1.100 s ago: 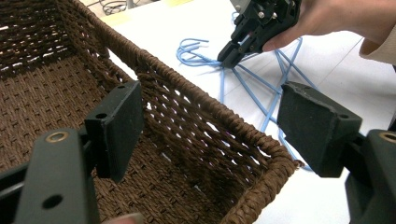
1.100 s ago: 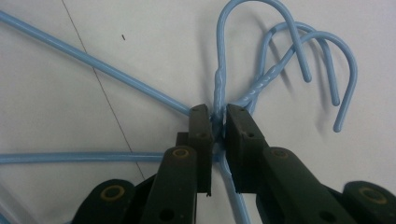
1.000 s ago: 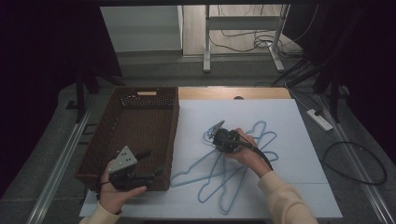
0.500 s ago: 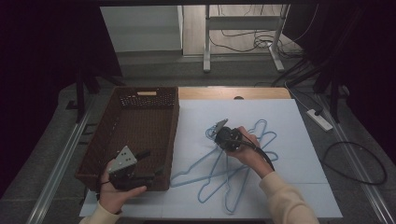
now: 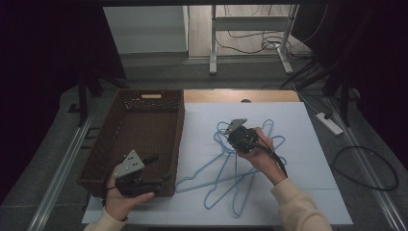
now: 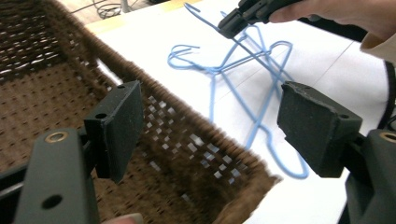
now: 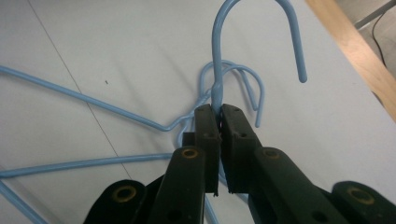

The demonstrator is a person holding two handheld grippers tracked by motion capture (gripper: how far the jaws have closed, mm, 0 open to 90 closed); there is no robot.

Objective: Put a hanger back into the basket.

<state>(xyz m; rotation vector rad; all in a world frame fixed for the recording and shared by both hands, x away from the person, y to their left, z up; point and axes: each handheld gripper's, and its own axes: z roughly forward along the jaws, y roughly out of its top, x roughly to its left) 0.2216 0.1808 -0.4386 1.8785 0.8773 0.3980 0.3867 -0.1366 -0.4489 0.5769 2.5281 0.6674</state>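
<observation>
Several blue wire hangers (image 5: 231, 178) lie tangled on the white sheet (image 5: 317, 192). My right gripper (image 5: 227, 142) is shut on the neck of one blue hanger (image 7: 215, 56), just under its hook, which stands up above the jaws. Its jaws have just been closing, with that neck between them. The held hanger is lifted at the hook end above the others (image 7: 70, 163). My left gripper (image 5: 161, 168) stands open over the near right corner of the brown wicker basket (image 5: 144, 101), with nothing between its pads (image 6: 116, 126). The left gripper view shows the right gripper (image 6: 229, 24) beyond the basket rim (image 6: 196, 135).
The basket takes up the left side of the table, and its inside looks bare. A wooden table edge (image 5: 269, 96) runs behind the sheet. A power strip (image 5: 329, 122) and cables lie on the floor at the right.
My right gripper has risen a little and shifted slightly right, taking the hanger's hook end up with it. The left gripper has stayed over the basket corner.
</observation>
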